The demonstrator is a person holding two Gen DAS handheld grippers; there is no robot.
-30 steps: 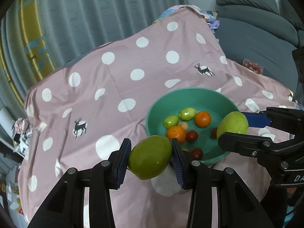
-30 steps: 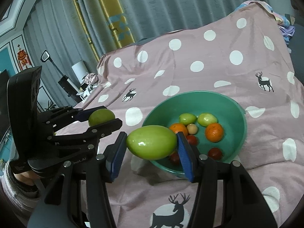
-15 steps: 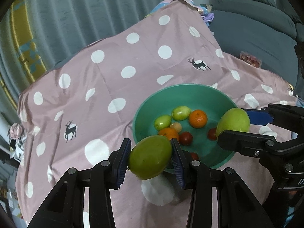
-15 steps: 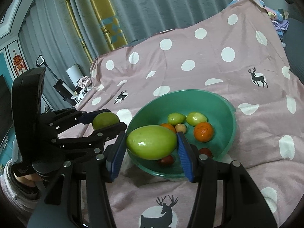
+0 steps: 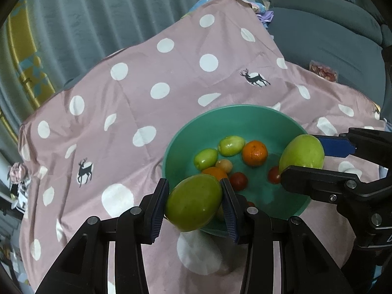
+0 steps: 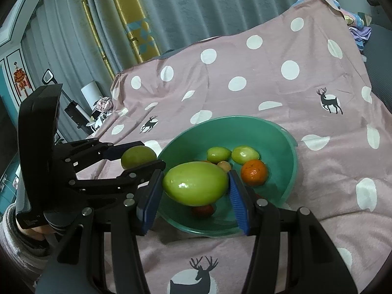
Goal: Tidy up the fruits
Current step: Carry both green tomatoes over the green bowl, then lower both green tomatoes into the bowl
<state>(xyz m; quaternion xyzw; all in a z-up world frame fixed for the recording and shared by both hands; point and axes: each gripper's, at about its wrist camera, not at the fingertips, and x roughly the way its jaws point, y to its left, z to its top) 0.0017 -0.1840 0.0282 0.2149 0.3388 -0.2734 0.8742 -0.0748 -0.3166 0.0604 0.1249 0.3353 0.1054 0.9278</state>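
A home living room. A pink fabric cloth with white polka dots and dark deer prints [image 5: 152, 78] covers the work surface. Behind it hang grey pleated curtains [image 6: 196, 7] with a yellow, gold-edged patterned band [image 6: 133, 24]. A grey upholstered sofa [image 5: 323, 36] stands at one side, and a red hanging knot ornament [image 6: 21, 79] decorates a panelled wall.

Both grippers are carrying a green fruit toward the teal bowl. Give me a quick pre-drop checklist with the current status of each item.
1. Left gripper clamped on its green mango: ok.
2. Right gripper clamped on its light green mango: ok.
3. Left fruit past the teal bowl rim: not ok, it sits at the near rim.
4. Right fruit over the bowl: ok.
5. Free landing space among the small fruits, such as the orange: cannot tell beneath the held fruit.
6. Grippers apart from each other: ok.
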